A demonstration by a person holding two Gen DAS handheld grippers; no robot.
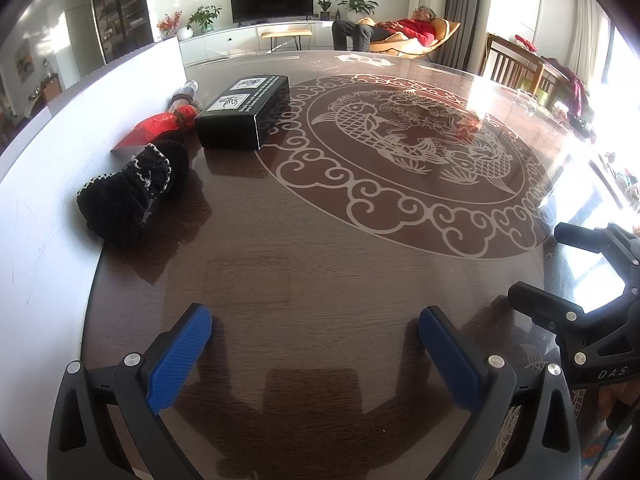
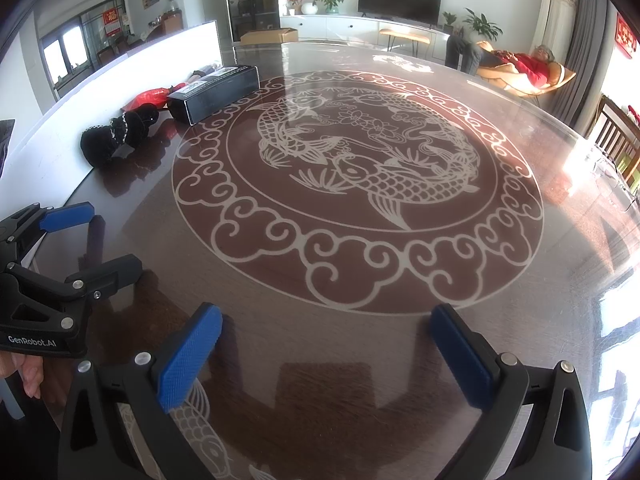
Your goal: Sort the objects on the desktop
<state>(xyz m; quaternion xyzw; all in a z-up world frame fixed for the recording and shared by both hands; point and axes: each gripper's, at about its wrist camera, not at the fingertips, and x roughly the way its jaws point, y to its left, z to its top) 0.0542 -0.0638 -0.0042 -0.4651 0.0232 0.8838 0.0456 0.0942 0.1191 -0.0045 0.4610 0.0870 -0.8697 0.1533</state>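
A black fabric pouch with pale trim [image 1: 136,192] [image 2: 114,136] lies on the dark round table [image 1: 320,264] [image 2: 320,288] against a white board. Behind it lie a red wrapped item [image 1: 156,130] [image 2: 148,98], a small bottle [image 1: 188,92] and a long black box [image 1: 246,114] [image 2: 216,92]. My left gripper [image 1: 316,328] [image 2: 96,236] hovers low over the near table, open, nothing between its blue pads. My right gripper [image 2: 326,328] [image 1: 536,260] is open too, empty, just right of the left one. All the objects sit far ahead on the left.
A white upright board [image 1: 60,152] [image 2: 120,68] borders the table's left side. The table carries a pale fish and cloud pattern [image 1: 412,152] in its middle. A person [image 1: 384,32] reclines in a chair beyond the table, near a TV cabinet. Wooden chairs [image 1: 516,64] stand at the right.
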